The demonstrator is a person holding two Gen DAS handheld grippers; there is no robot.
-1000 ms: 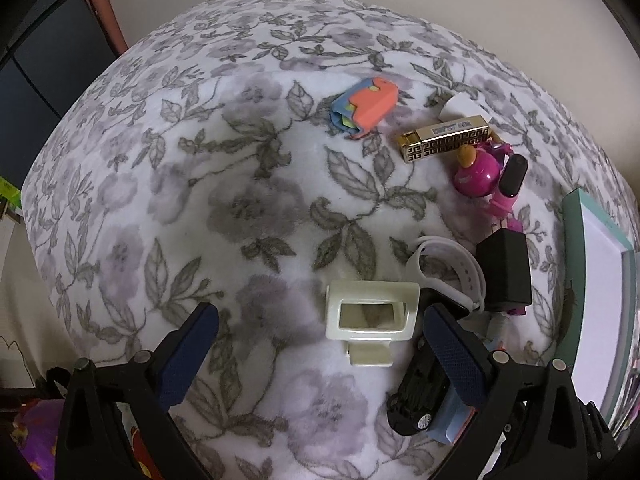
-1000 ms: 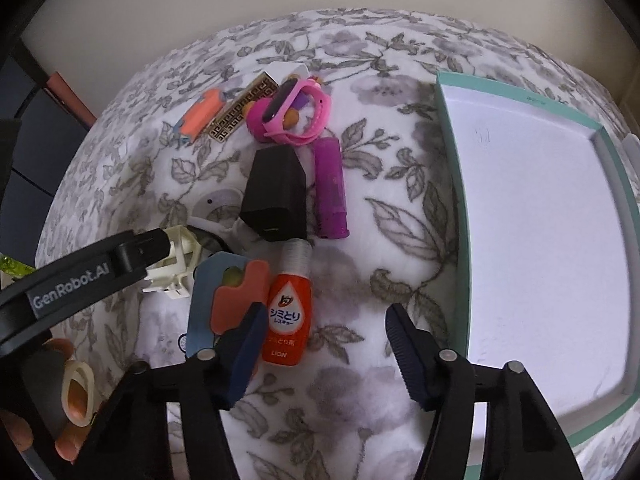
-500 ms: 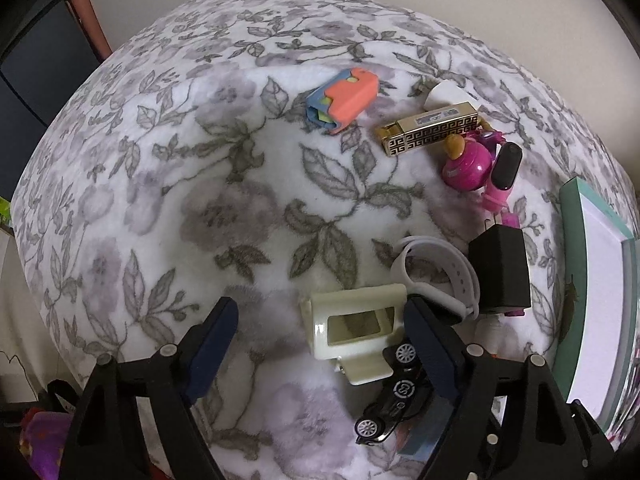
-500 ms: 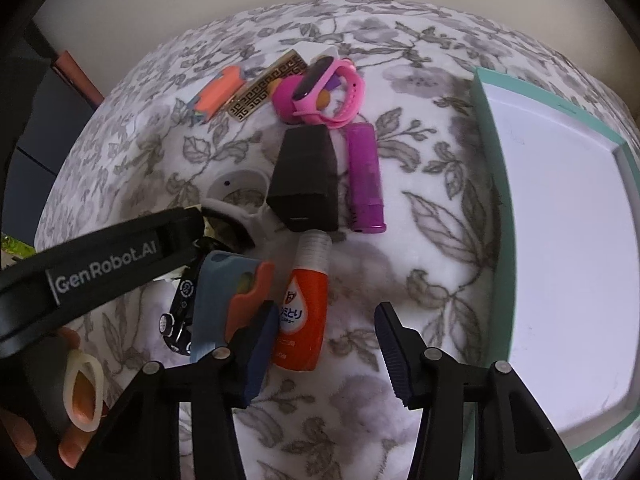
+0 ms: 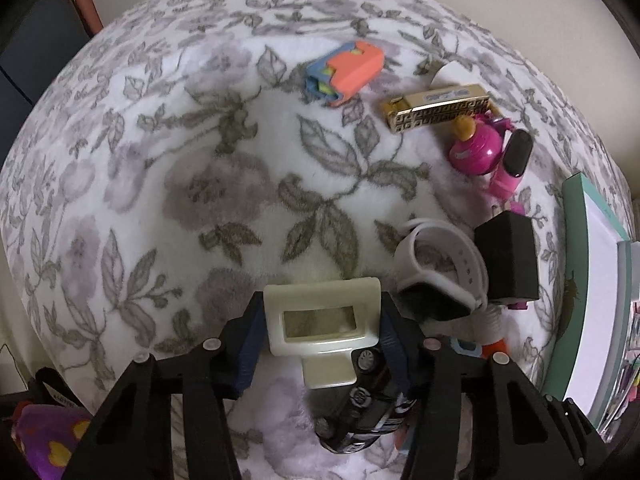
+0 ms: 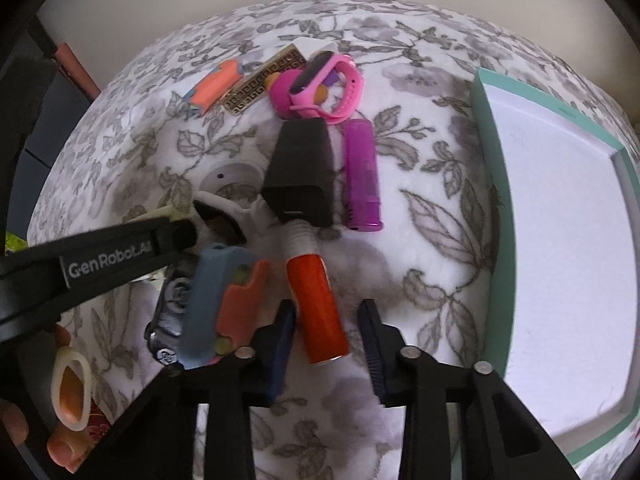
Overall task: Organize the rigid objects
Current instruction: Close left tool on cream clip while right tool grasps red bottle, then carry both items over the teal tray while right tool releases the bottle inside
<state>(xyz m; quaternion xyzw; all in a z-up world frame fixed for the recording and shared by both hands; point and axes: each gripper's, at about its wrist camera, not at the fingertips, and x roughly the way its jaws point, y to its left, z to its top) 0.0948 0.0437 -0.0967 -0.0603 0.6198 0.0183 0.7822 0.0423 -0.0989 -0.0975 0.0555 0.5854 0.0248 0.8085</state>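
Lying on floral blanket [image 6: 432, 216], teal-rimmed tray [image 6: 486, 208], white inside bare

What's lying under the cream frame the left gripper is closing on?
Floral blanket shows through the cream frame's window. A black toy car sits beneath its tab. The left gripper jaws, closing, flank the frame; the rest underneath is covered.
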